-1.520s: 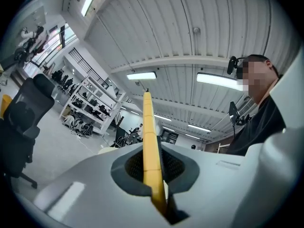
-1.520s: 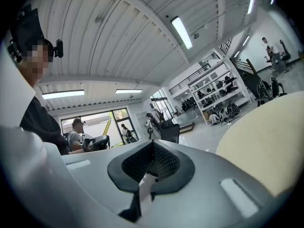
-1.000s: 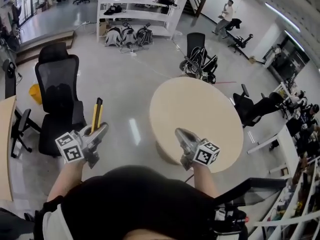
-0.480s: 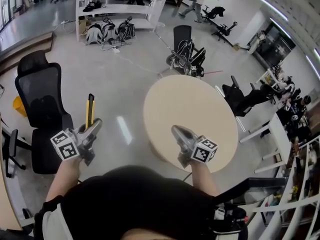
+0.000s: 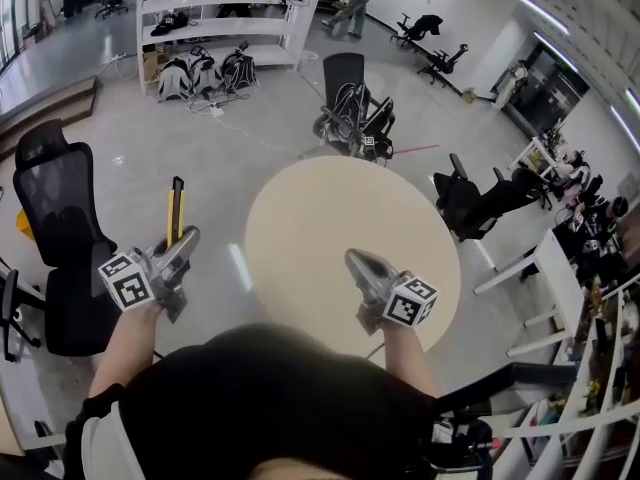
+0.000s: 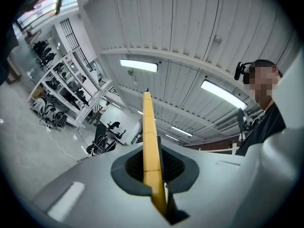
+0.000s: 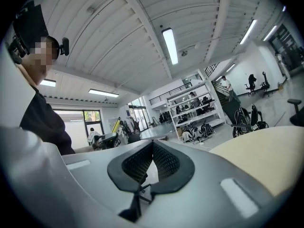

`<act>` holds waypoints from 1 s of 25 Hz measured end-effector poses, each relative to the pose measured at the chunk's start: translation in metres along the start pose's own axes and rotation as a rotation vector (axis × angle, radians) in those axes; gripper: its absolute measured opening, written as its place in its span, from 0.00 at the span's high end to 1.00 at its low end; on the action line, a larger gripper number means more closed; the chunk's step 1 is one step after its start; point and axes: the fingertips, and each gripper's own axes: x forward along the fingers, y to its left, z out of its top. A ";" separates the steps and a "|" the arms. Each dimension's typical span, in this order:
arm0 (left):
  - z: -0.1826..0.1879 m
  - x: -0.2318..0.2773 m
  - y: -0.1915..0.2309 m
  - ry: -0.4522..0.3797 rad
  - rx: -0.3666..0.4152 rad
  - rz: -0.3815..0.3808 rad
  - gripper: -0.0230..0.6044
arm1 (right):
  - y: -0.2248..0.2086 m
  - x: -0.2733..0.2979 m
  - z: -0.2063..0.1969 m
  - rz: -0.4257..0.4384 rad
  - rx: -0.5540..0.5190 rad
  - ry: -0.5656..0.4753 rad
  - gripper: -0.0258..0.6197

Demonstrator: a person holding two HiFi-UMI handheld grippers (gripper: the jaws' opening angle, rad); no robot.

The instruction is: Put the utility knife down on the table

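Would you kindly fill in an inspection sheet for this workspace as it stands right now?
Surface: round table, pale top, bare.
Job's things: utility knife, yellow, clamped in the left hand-held gripper and sticking out forward; it is over the floor left of the table, not yet set down.
Clutter: nothing seen on the table.
Grippers: left shut on the knife; right hand-held gripper over the table's near edge, jaws together, nothing between them.
Cables: one pale cable on the floor beyond the table.
Surroundings: black office chair at left, white shelf with bags below it, more chairs behind the table.
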 end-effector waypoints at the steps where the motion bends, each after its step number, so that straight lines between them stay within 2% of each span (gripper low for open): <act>1: -0.005 0.016 -0.007 -0.004 0.001 0.002 0.95 | -0.013 -0.012 0.004 0.002 -0.002 -0.002 0.94; 7: -0.028 0.098 -0.029 0.019 0.031 -0.003 0.95 | -0.075 -0.068 0.016 -0.003 -0.016 -0.026 0.94; 14: -0.022 0.162 -0.015 0.073 0.085 0.014 0.95 | -0.132 -0.090 0.012 -0.045 0.023 -0.039 0.94; 19: -0.005 0.217 0.029 0.100 0.085 -0.021 0.95 | -0.166 -0.075 0.010 -0.105 0.039 -0.035 0.94; 22: 0.016 0.261 0.071 0.113 0.092 -0.074 0.95 | -0.192 -0.051 0.025 -0.167 0.040 -0.033 0.94; 25: 0.030 0.300 0.117 0.158 0.081 -0.096 0.95 | -0.212 -0.031 0.035 -0.224 0.054 -0.044 0.94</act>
